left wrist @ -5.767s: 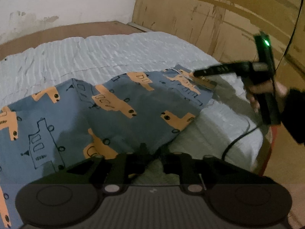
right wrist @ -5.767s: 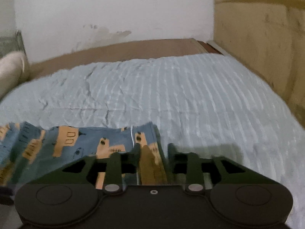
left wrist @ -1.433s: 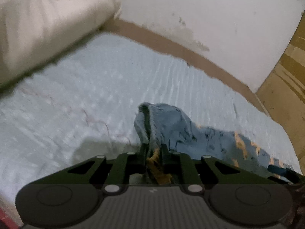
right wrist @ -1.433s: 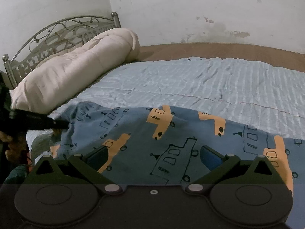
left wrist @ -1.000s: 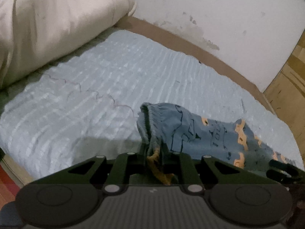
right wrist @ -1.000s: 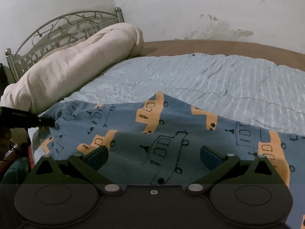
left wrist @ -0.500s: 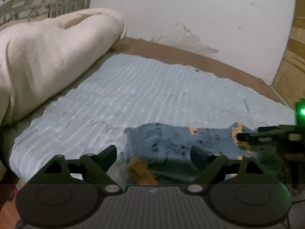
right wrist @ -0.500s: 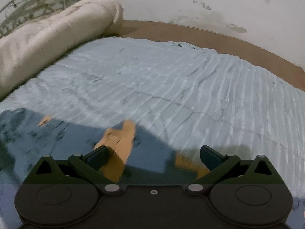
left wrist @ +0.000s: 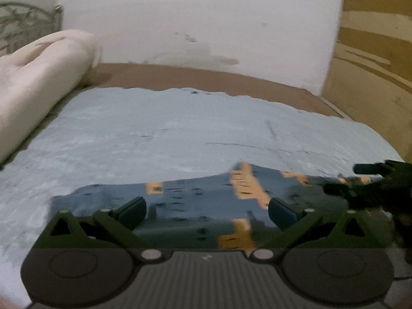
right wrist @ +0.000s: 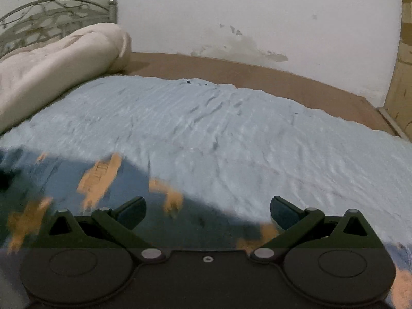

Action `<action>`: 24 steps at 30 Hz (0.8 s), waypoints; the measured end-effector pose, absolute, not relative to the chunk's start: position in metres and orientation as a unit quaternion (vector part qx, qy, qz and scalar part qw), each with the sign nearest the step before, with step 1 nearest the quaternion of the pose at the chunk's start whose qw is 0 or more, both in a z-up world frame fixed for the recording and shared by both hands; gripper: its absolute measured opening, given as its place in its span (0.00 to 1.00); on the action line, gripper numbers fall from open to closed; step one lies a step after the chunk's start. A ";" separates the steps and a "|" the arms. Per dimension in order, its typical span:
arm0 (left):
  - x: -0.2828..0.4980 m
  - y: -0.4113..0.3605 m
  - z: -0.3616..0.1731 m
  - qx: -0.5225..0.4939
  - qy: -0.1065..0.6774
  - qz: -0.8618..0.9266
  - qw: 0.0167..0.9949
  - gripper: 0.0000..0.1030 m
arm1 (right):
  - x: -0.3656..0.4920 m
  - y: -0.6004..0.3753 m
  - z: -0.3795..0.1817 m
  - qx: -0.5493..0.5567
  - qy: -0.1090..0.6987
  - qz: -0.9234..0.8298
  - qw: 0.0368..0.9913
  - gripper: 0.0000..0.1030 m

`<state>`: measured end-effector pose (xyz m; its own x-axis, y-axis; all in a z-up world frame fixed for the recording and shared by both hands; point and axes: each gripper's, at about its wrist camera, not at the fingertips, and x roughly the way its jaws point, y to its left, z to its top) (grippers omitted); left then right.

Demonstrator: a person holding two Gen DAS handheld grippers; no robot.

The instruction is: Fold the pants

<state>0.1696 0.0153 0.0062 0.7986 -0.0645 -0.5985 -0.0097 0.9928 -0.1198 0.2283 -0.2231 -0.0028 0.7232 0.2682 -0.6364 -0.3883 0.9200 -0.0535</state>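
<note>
The blue pants (left wrist: 195,203) with orange and dark vehicle prints lie flat on the light blue bedspread (left wrist: 180,134), near its front edge. My left gripper (left wrist: 207,212) is open and empty, just above the pants. My right gripper (right wrist: 207,212) is open and empty over the pants' (right wrist: 97,177) right end; it also shows at the right edge of the left wrist view (left wrist: 373,182). Both views are motion-blurred.
A rolled cream duvet (right wrist: 51,64) lies along the bed's left side before a metal headboard (right wrist: 51,13). A brown bed board (left wrist: 206,79) and white wall (left wrist: 200,20) are behind. A wooden wardrobe (left wrist: 373,51) stands at the right.
My left gripper let go of the pants' end and opened half a second ago. Both grippers have since swung toward facing the wall, and the pants lie flatter on the bed.
</note>
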 end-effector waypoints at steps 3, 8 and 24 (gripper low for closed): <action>0.178 -0.010 -0.003 -0.043 0.327 -0.043 0.943 0.99 | 0.191 -0.250 -0.004 -0.113 0.320 0.171 0.925 0.99; 0.188 -0.041 -0.023 -0.004 0.355 -0.056 0.933 0.99 | 0.176 -0.297 -0.017 -0.125 0.340 0.111 0.926 0.99; 0.192 0.015 -0.037 0.018 0.374 0.042 0.926 1.00 | 0.174 -0.450 -0.018 -0.074 0.312 -0.087 0.943 0.99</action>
